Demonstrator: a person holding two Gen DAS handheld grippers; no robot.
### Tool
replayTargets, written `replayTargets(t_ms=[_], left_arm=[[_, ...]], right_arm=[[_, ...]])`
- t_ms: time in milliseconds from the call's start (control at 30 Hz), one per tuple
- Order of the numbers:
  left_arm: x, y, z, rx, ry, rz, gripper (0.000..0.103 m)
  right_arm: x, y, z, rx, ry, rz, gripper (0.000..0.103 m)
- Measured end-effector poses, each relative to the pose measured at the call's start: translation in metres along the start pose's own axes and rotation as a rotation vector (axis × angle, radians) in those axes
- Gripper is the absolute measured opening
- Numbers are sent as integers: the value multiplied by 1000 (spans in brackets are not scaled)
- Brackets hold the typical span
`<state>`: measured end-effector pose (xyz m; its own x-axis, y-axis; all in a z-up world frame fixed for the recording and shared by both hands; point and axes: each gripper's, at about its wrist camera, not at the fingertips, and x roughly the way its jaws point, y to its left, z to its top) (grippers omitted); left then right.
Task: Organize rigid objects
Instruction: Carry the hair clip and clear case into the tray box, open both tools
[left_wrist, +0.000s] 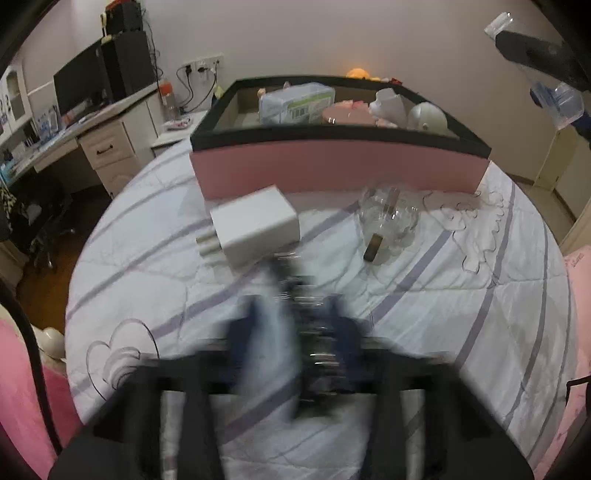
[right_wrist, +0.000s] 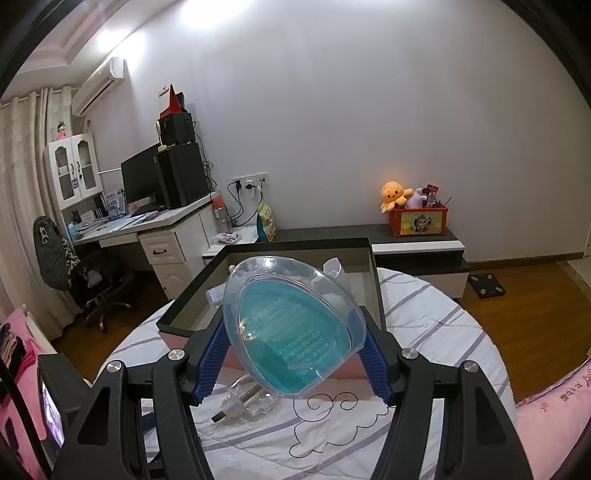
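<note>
A clear plastic case (right_wrist: 291, 332) with a teal insert is gripped between the blue fingers (right_wrist: 212, 360) of the right gripper (right_wrist: 291, 363), held up over the near edge of the pink box (left_wrist: 340, 170) that sits on the bed (left_wrist: 461, 295). It is judged light and stiff, but smooth and rounded, so slipping is a risk; the hold across its widest flanks looks sound. Further right in the left wrist view, the same case is glimpsed high in the corner.

Down on the quilt, the left gripper (left_wrist: 295, 325) is badly blurred. Its fingers are seen nearly closed, with something dark and metallic between them, though whether that is truly pinched cannot be told. Just beyond lies a white charger (left_wrist: 255, 225), blocky and hard, best taken across its flat sides, clear of the prongs at its left end. To the right, near the box front, rests a small glass bottle (left_wrist: 388, 218) on its side: fragile, slick, likely to roll, best held around its body. Other items are already stowed in the box.
</note>
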<state>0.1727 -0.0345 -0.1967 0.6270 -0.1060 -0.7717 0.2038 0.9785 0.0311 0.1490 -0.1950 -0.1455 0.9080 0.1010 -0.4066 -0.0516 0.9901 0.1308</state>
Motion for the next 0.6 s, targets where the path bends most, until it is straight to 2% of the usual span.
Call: replayTargets(t_ms=[67, 200, 400, 600], left_arm=[[-10, 3, 7, -9, -37, -20, 17], [-44, 4, 32, -7, -163, -31, 17], [-78, -2, 90, 18, -358, 5, 18], [-72, -15, 124, 53, -396, -7, 18]], right_arm=[[-2, -1, 1, 1, -4, 0, 66], [-2, -1, 1, 1, -7, 0, 66], [4, -1, 6, 2, -11, -7, 67], [13, 1, 20, -14, -30, -18, 67]])
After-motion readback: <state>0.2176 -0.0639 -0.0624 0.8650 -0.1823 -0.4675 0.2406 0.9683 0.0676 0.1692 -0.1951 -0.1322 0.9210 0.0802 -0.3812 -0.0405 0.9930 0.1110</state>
